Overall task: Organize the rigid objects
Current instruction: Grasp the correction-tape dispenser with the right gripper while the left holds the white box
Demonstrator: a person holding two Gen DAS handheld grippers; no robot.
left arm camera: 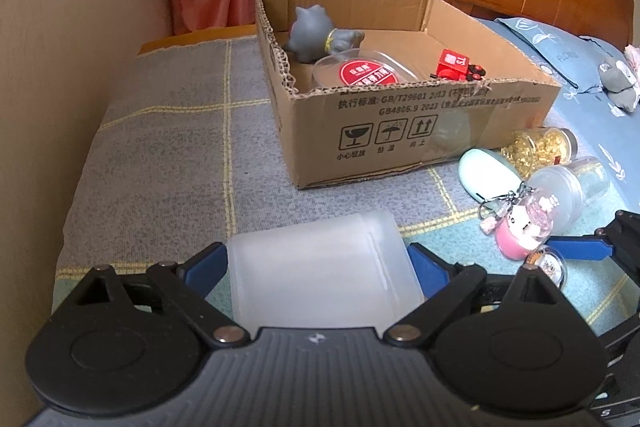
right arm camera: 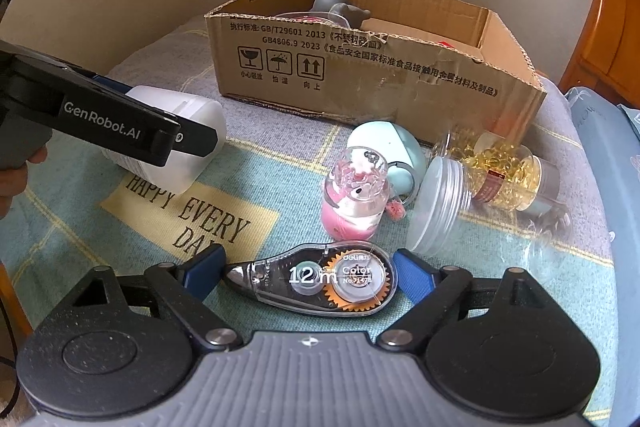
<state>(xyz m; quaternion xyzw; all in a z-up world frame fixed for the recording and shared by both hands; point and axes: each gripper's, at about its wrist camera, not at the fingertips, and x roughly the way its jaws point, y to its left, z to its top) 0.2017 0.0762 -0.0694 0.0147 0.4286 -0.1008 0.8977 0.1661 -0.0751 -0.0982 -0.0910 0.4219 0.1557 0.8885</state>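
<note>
Both claws are loaded as I read it: my left gripper (left arm camera: 318,269) has its blue fingers pressed against the sides of a frosted plastic box (left arm camera: 324,267), and my right gripper (right arm camera: 308,277) brackets a clear correction tape dispenser (right arm camera: 314,277), fingers at its nose and round tail, seemingly clamped though I can't confirm firm contact on the right side. Going by size, the cardboard box (left arm camera: 420,123) sits ahead on the checked bedspread (left arm camera: 168,131), already holding a grey toy figure (left arm camera: 316,33), a round red-labelled tub (left arm camera: 360,73) and a small red toy vehicle (left arm camera: 456,65). Just beside its near wall lie a pale green oval case (right arm camera: 384,139), a tipped jar of yellow capsules (right arm camera: 504,173), an empty clear jar (right arm camera: 444,199) and a pink snow-globe keychain (right arm camera: 356,195), close together and touching in places. For this step I judge the frosted box should go in first: lift it clear of the cardboard rim, carry it over the free floor behind the near wall, and let go low so it doesn't knock the tub. The tape follows, kept level so it doesn't pivot out between the pads
</note>
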